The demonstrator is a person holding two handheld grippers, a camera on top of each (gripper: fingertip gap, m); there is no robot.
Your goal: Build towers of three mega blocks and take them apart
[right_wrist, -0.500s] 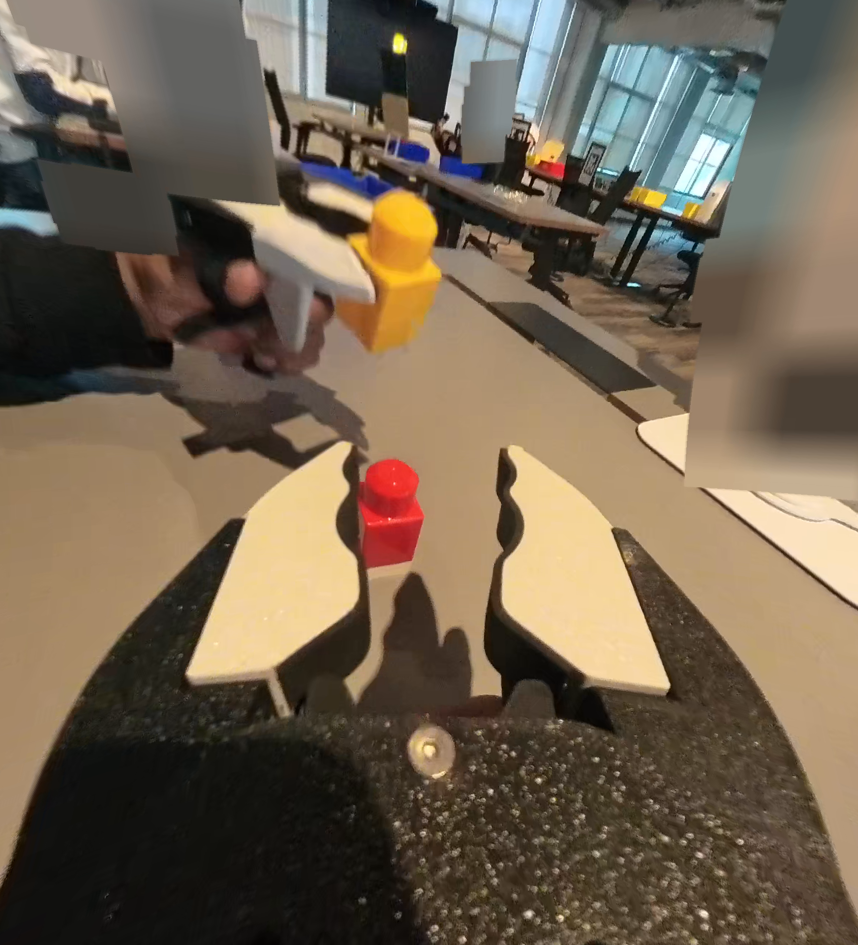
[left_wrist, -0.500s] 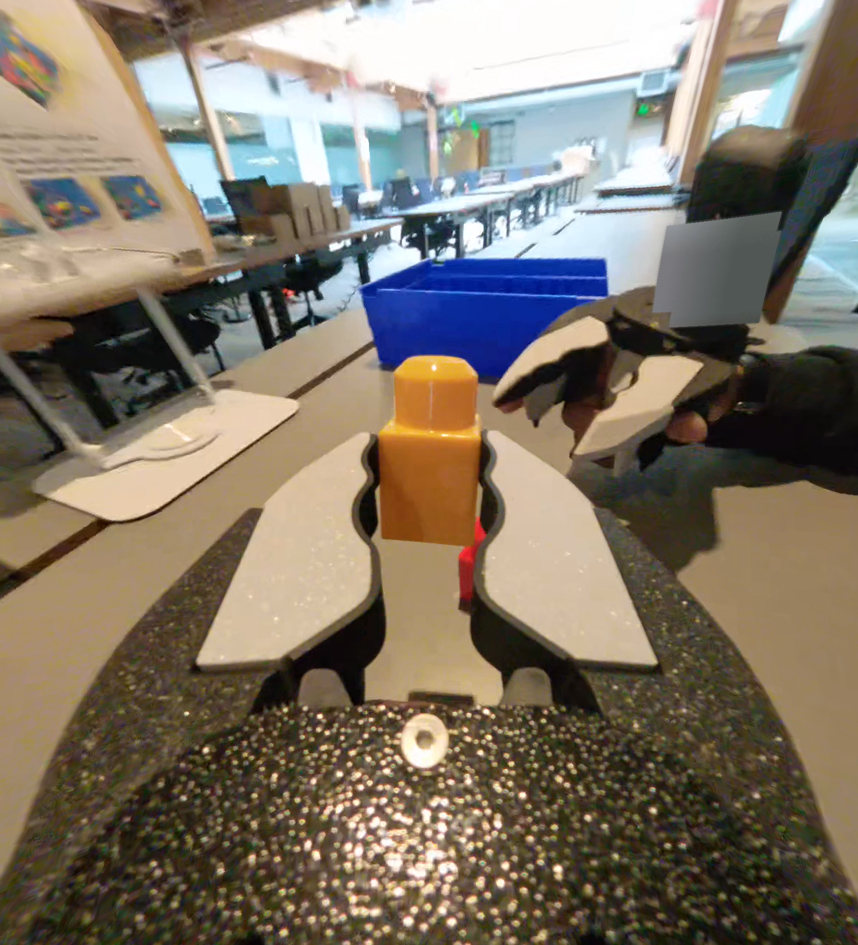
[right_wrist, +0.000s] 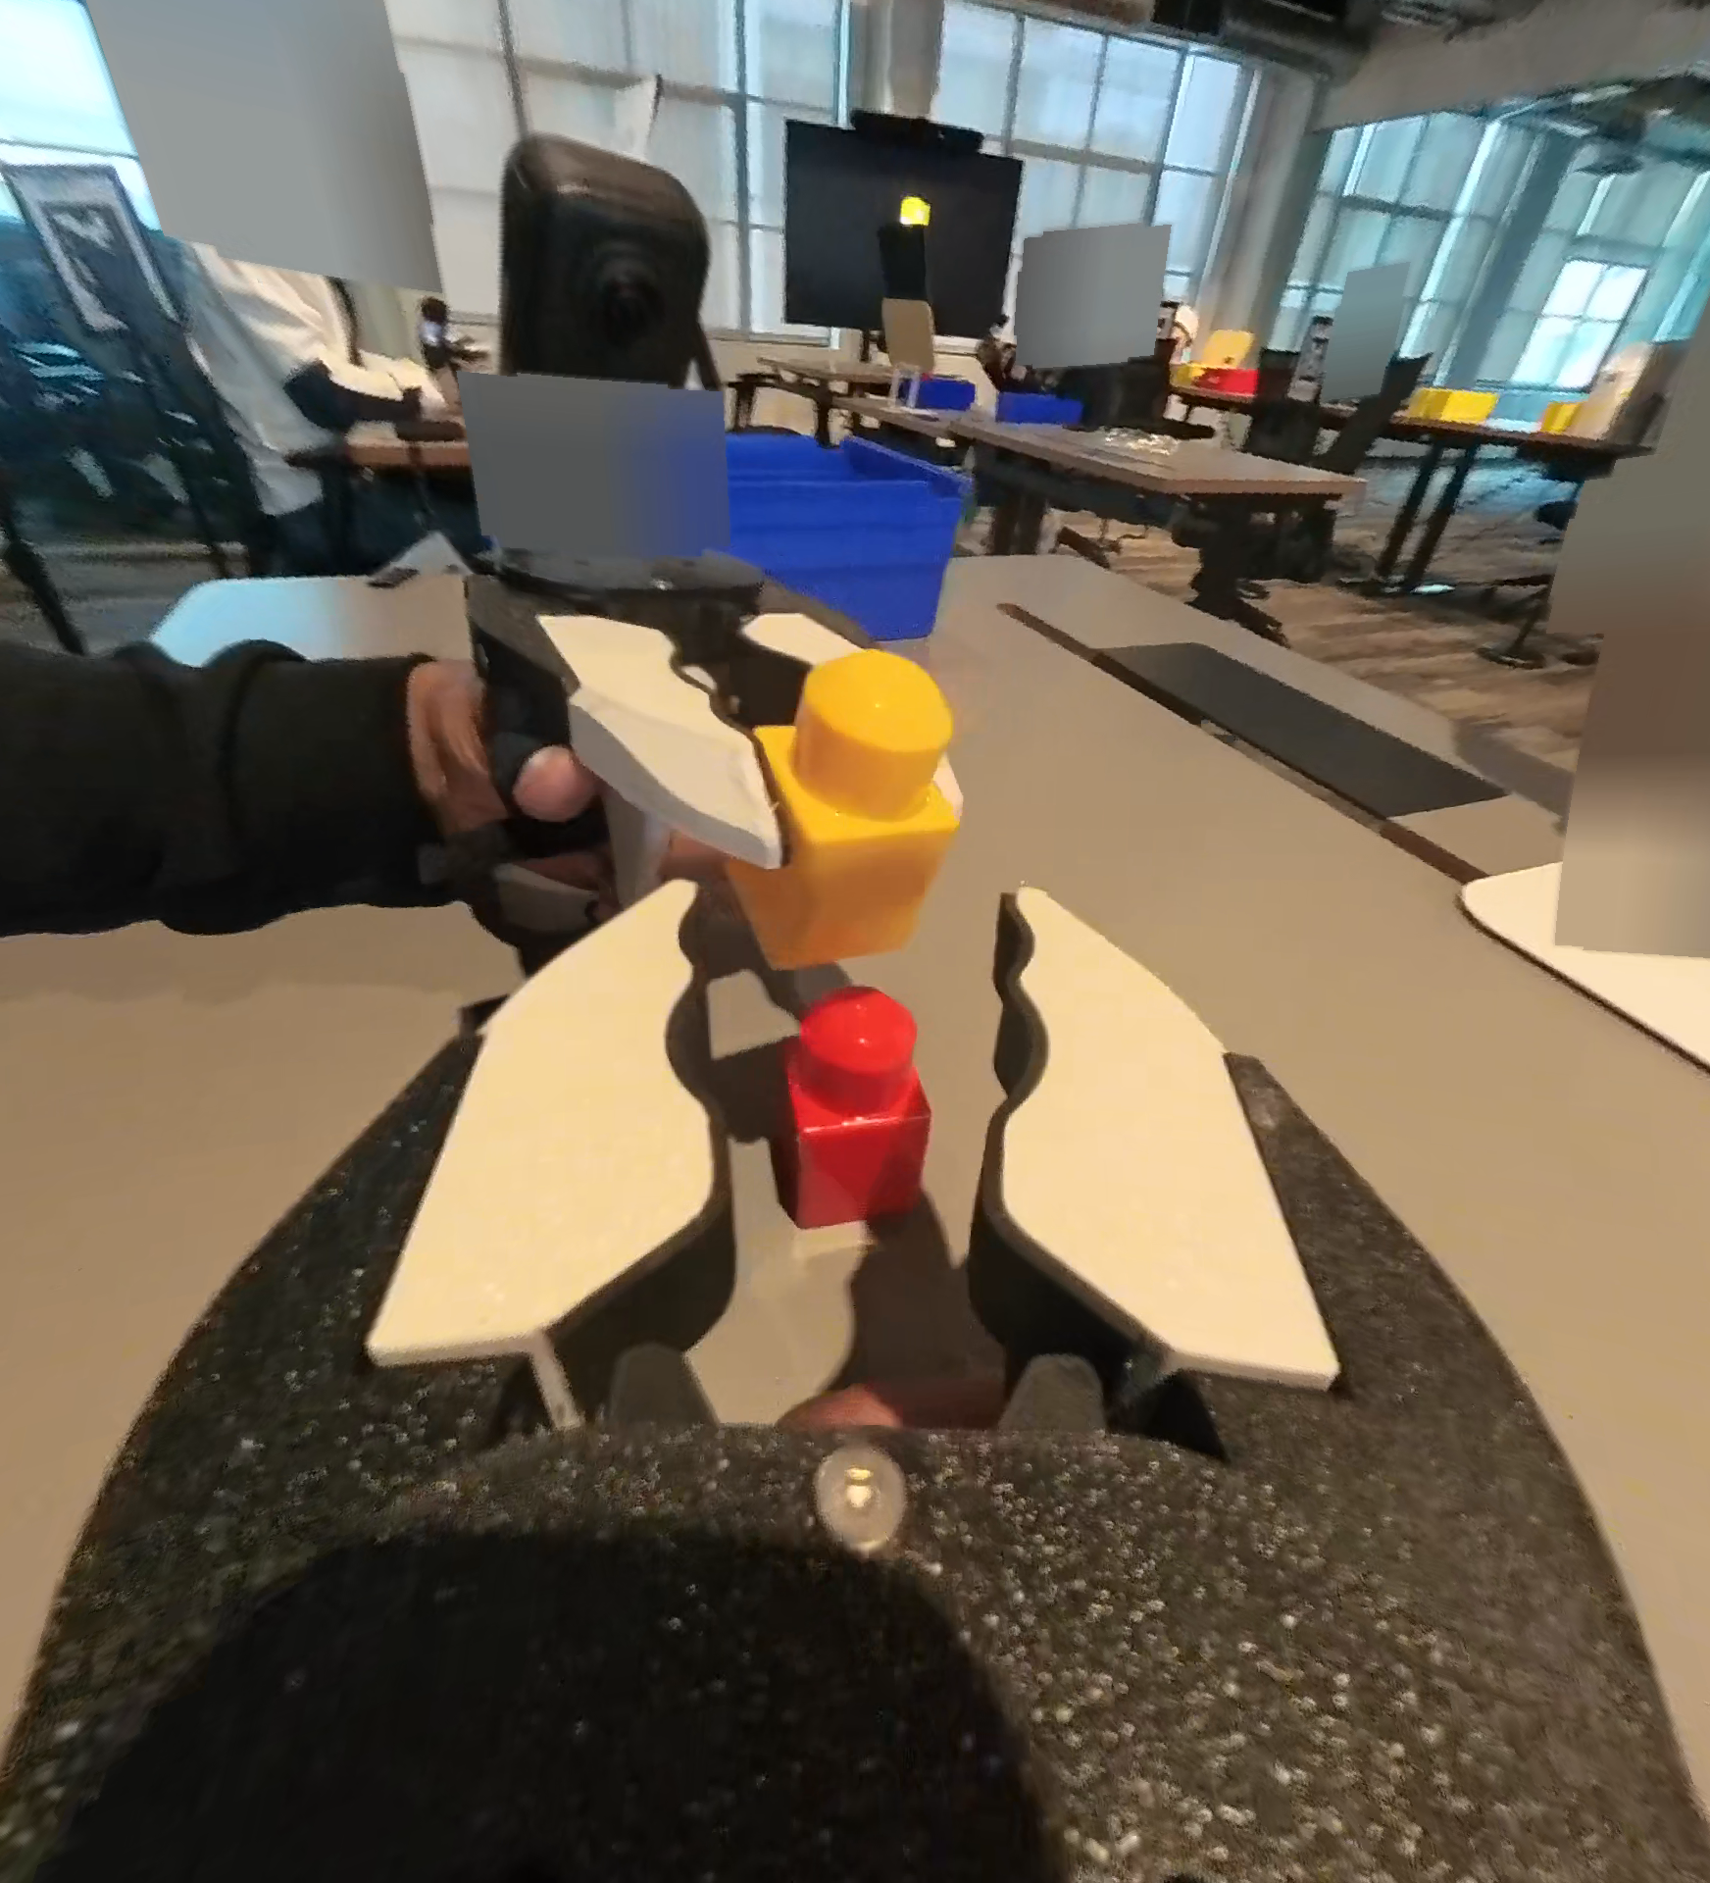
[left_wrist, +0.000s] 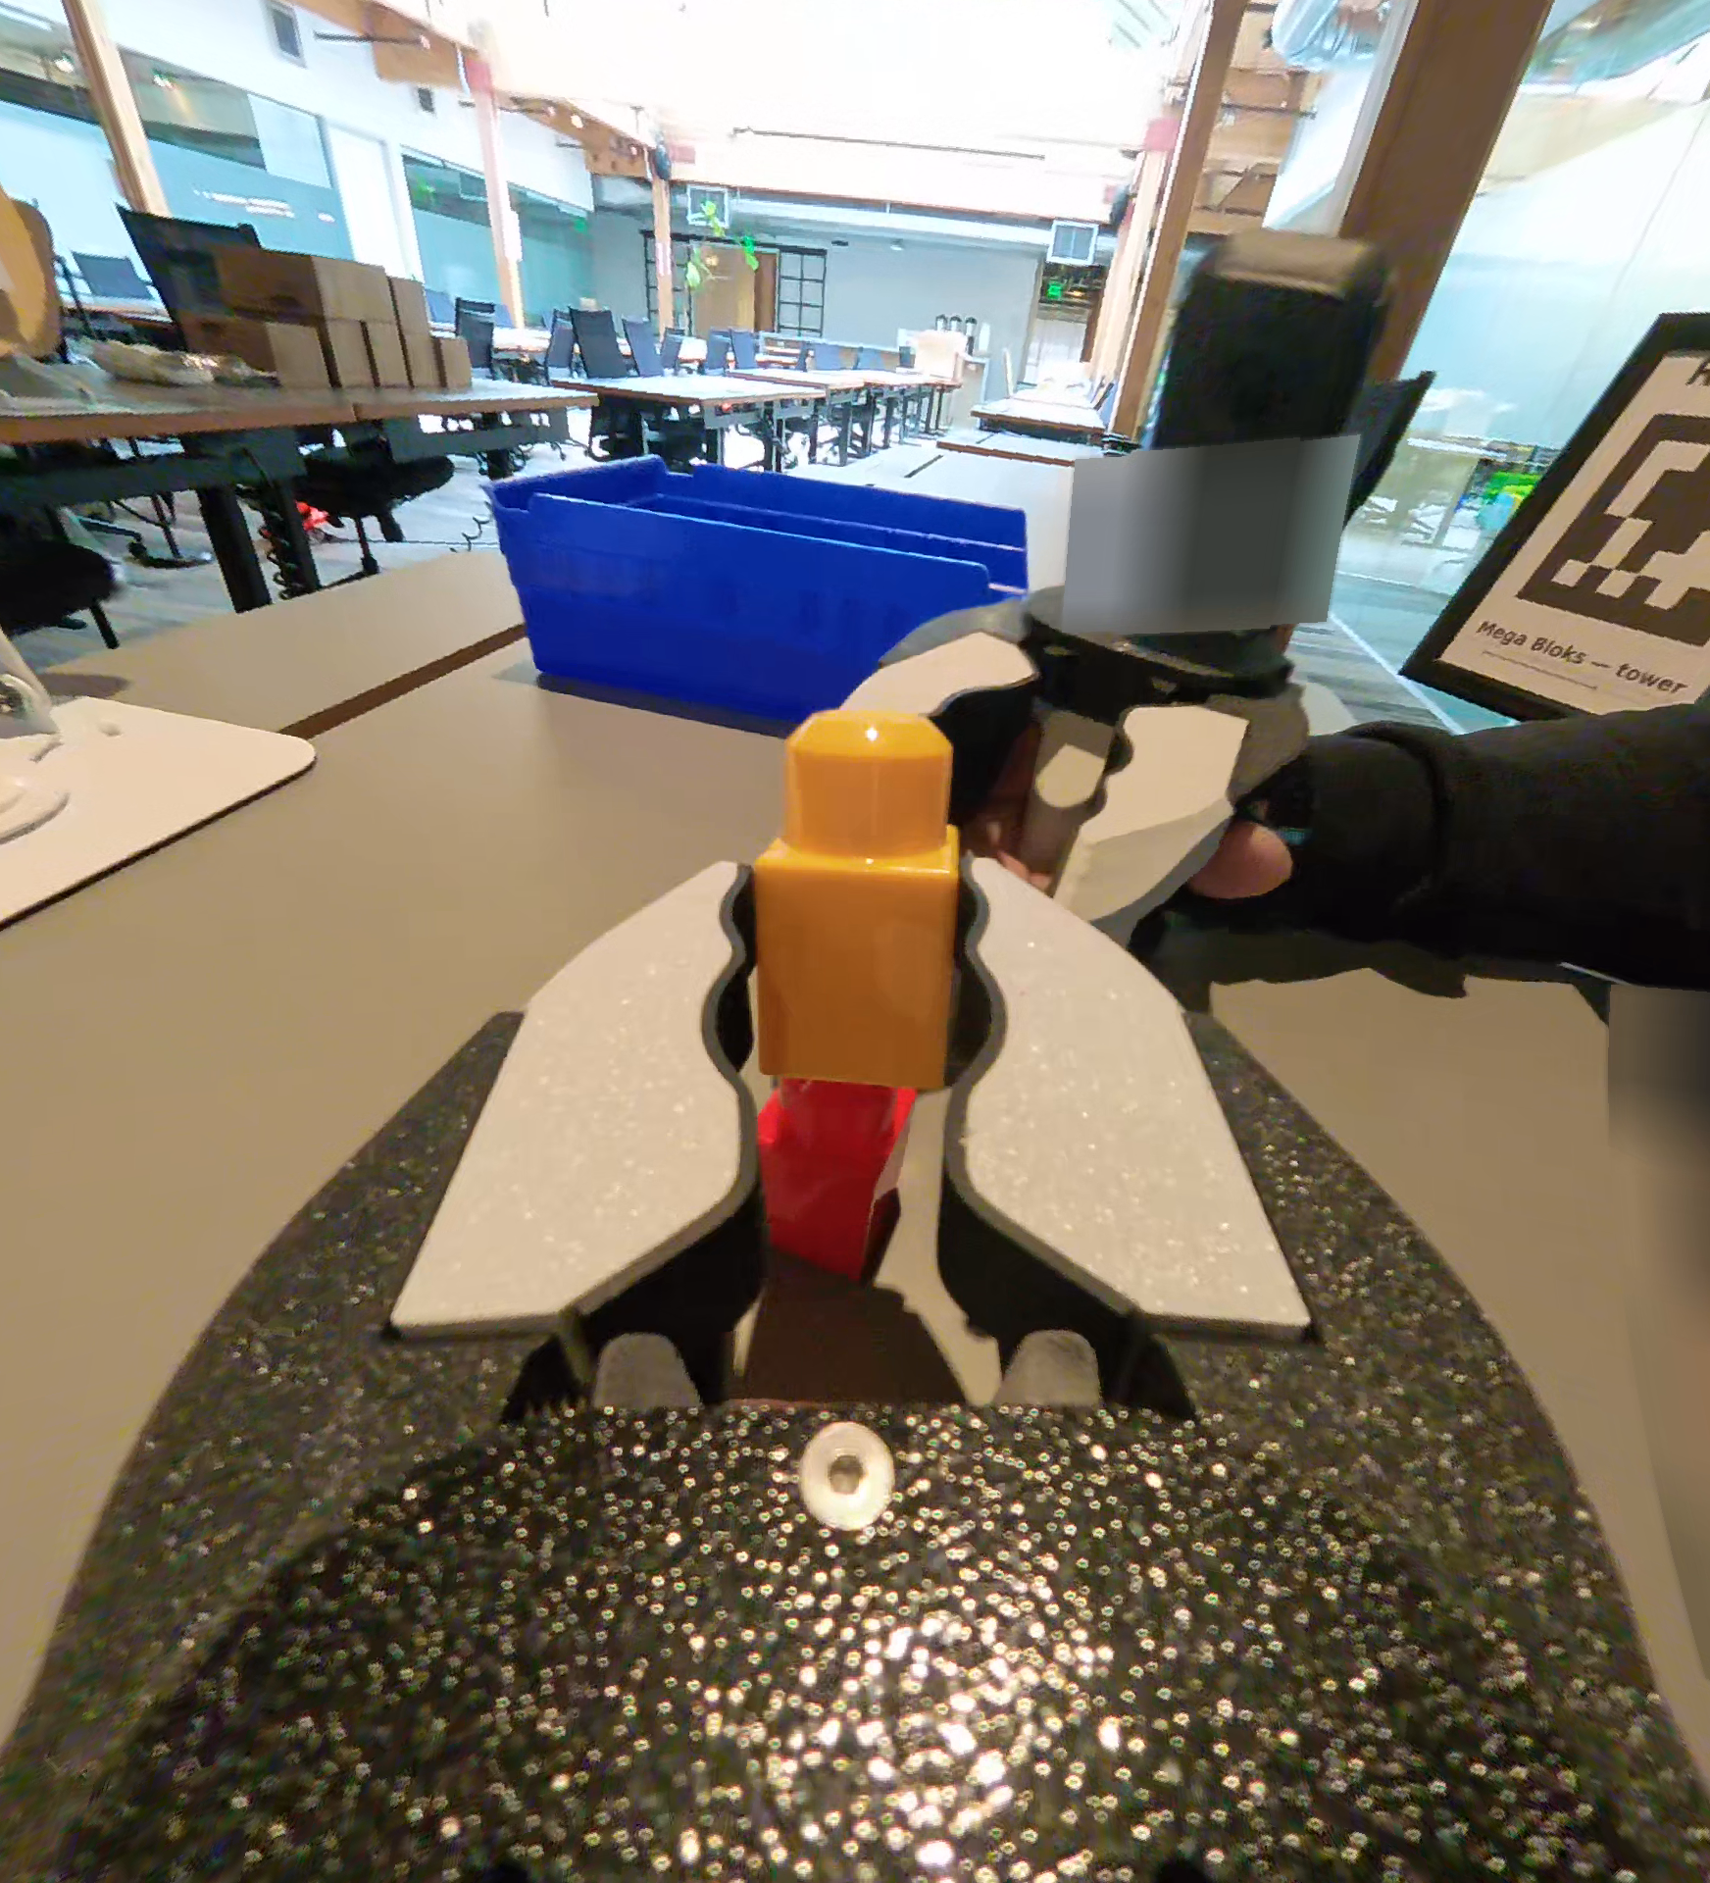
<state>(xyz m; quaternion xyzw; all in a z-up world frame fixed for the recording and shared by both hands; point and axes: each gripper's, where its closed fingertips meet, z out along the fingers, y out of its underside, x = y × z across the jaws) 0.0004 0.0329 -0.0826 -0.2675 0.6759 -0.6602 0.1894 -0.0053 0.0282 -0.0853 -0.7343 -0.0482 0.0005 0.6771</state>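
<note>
My left gripper (left_wrist: 856, 948) is shut on a yellow-orange block (left_wrist: 856, 917) and holds it in the air just above a red block (left_wrist: 831, 1172). In the right wrist view the yellow-orange block (right_wrist: 851, 815) hangs slightly tilted, a small gap above the red block (right_wrist: 856, 1121), which stands upright on the grey table (right_wrist: 219, 1070). My right gripper (right_wrist: 856, 978) is open, with one finger on each side of the red block, not touching it. The right gripper also shows in the left wrist view (left_wrist: 1085, 774), held by a gloved hand.
A blue bin (left_wrist: 759, 601) stands on the table behind the blocks. A white stand base (left_wrist: 67, 805) lies at the left. A framed marker sign (left_wrist: 1635, 530) stands at the right. Other desks and chairs fill the room beyond. My two grippers' fingertips are within a few centimetres of each other.
My left gripper has carried the yellow-orange block over and down to just above the red block. My right gripper has moved forward so the red block sits deeper between its fingers.
</note>
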